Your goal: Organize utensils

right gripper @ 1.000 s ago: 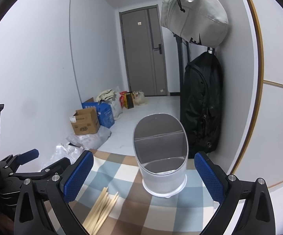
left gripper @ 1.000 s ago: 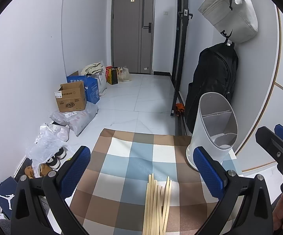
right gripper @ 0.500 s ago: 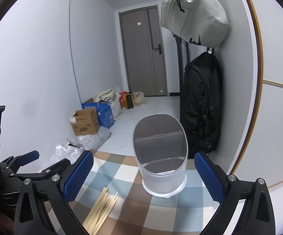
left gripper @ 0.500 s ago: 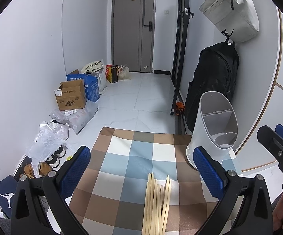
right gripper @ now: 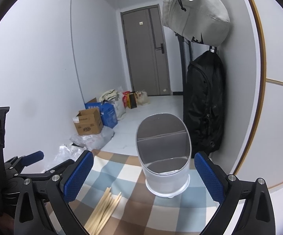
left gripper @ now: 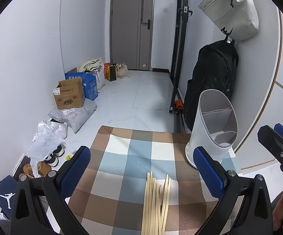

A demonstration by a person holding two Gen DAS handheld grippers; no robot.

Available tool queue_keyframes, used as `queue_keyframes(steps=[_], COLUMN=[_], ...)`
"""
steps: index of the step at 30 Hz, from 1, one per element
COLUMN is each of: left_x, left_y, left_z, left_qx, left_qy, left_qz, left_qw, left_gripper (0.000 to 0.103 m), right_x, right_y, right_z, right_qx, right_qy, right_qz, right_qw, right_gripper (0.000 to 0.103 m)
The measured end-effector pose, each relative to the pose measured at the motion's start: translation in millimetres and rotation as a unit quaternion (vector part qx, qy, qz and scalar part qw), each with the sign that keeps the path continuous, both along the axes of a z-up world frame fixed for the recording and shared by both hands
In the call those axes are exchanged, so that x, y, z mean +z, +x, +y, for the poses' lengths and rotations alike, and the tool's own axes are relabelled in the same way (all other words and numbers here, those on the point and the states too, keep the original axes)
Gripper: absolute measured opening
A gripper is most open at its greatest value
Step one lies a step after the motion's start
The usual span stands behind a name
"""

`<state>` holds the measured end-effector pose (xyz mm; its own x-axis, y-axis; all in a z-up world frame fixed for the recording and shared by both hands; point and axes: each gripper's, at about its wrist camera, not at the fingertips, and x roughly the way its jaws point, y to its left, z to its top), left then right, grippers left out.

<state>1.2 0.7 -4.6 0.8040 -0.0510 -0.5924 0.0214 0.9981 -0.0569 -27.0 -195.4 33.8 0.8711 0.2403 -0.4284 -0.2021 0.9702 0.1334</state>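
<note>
left gripper (left gripper: 141, 172) hangs over the near left of the checked cloth (left gripper: 121, 156), blue pads spread wide, nothing held. a bundle of pale chopsticks (left gripper: 156, 199) lies flat on the cloth near the front edge, between those fingers. right of them, at the far right corner, stands the white utensil holder (left gripper: 214, 133), upright, compartments empty. right gripper (right gripper: 143, 176) faces the holder, fingers wide apart, empty.

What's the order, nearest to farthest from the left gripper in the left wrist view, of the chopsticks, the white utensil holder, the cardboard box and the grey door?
1. Chopsticks, on the checked cloth between the left gripper's fingers.
2. White utensil holder, ahead right on the cloth.
3. Cardboard box, on the floor, left.
4. Grey door, at the far end.
</note>
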Motion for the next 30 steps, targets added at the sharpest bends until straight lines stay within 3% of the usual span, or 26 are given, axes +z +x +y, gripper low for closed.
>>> queue_keyframes(steps=[6, 10, 14, 17, 20, 25, 30], left_x=[-10, -25, -48, -62, -73, -86, -92], left_y=[12, 23, 32, 36, 43, 51, 63], left_z=[9, 16, 15, 12, 9, 10, 13], left_qx=[-0.005, -0.018, -0.044, -0.058, -0.066, -0.076, -0.067], left_qy=[-0.023, -0.049, -0.068, -0.061, -0.057, -0.066, -0.093], left_qz=[0.040, 0.089, 0.152, 0.187, 0.213, 0.252, 0.274], left_qw=[0.9989, 0.9946, 0.9850, 0.9788, 0.9732, 0.9625, 0.9550], left_gripper=[0.102, 0.102, 0.097, 0.095, 0.085, 0.058, 0.051], right_x=[-9, -19, -29, -37, -40, -47, -50], right_y=[13, 21, 29, 35, 39, 48, 54], right_z=[-3, -3, -1, 0, 0, -3, -3], right_qx=[0.008, 0.019, 0.033, 0.042, 0.049, 0.052, 0.058], right_qy=[0.001, 0.006, 0.010, 0.010, 0.017, 0.029, 0.036], right_qz=[0.036, 0.066, 0.099, 0.118, 0.131, 0.152, 0.164], right_qw=[0.999, 0.998, 0.994, 0.992, 0.990, 0.987, 0.984], right_gripper=[0.103, 0.103, 0.099, 0.097, 0.095, 0.095, 0.094])
